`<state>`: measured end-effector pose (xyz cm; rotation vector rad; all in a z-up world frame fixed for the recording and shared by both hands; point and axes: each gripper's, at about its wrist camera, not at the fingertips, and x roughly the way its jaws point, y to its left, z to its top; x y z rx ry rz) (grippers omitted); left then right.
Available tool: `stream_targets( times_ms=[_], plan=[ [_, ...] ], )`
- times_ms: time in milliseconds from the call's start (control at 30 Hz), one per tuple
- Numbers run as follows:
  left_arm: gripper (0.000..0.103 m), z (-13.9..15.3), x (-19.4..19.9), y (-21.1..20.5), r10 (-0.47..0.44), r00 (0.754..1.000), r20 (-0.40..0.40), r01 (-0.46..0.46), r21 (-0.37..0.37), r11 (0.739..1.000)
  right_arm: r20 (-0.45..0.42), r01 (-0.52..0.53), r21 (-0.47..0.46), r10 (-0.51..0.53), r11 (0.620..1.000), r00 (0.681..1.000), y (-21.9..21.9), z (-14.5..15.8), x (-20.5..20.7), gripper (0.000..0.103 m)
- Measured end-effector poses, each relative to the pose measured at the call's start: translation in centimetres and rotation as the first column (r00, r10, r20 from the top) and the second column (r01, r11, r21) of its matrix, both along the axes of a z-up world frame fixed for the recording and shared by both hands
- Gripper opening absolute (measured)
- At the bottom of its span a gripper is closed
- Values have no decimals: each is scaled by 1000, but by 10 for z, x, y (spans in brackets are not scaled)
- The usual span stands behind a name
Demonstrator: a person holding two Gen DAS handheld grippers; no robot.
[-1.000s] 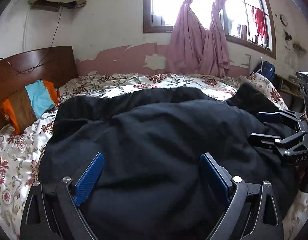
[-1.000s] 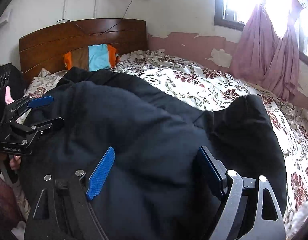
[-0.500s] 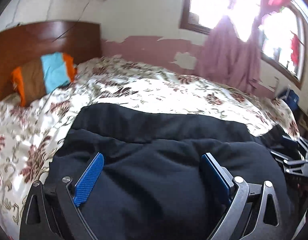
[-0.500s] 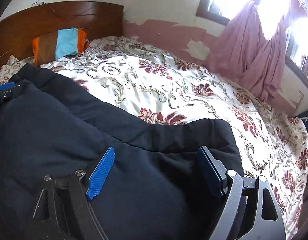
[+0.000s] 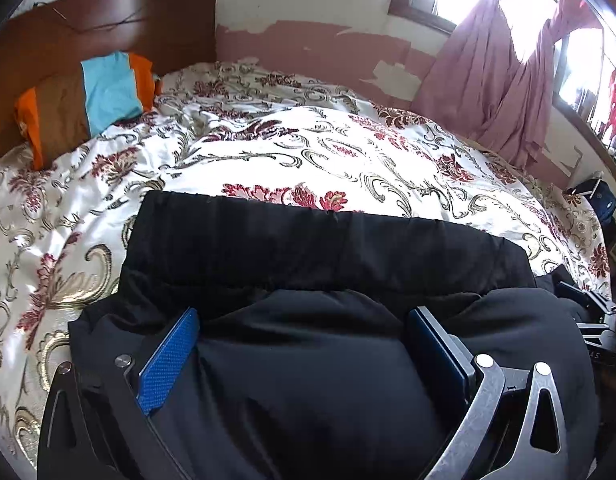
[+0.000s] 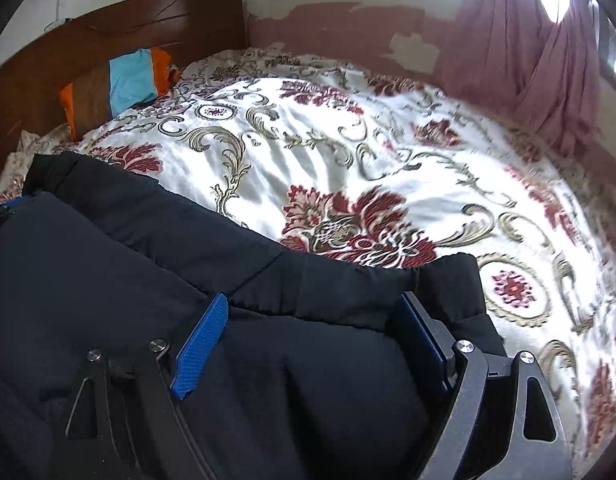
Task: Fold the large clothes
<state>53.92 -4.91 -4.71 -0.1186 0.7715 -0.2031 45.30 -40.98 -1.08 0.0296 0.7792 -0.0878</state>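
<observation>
A large black padded garment (image 5: 327,248) lies at the near edge of the bed, and it also fills the lower left of the right wrist view (image 6: 128,248). My left gripper (image 5: 304,340) is open, its blue pads wide apart with a bulge of black cloth between them. My right gripper (image 6: 311,328) is open the same way over the garment's right end. The right gripper's tips show at the far right of the left wrist view (image 5: 587,312).
A floral bedspread (image 5: 308,152) covers the bed beyond the garment. An orange, brown and blue pillow (image 5: 88,100) leans on the wooden headboard (image 5: 108,28). Pink curtains (image 5: 507,80) hang at the window on the right.
The black garment has come towards the near edge and now covers much less of the bedspread. Both grippers stay open and have moved nearer with it.
</observation>
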Motion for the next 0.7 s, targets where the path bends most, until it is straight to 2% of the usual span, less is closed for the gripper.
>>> stream_targets(
  times_ms=[100, 333, 700],
  plan=[
    [103, -3, 7, 0, -2, 1000, -15, 2, -6, 1000, -30, -4, 30, 5, 1000, 1000, -3, -9, 7, 83],
    [103, -9, 18, -3, 14, 999, -43, -14, 3, 1000, -123, -17, -19, 14, 1000, 992, 7, -19, 30, 85],
    [103, -12, 15, -3, 23, 1000, -12, -23, 0, 1000, -111, -13, -28, 10, 1000, 994, 8, -19, 27, 85]
  ],
)
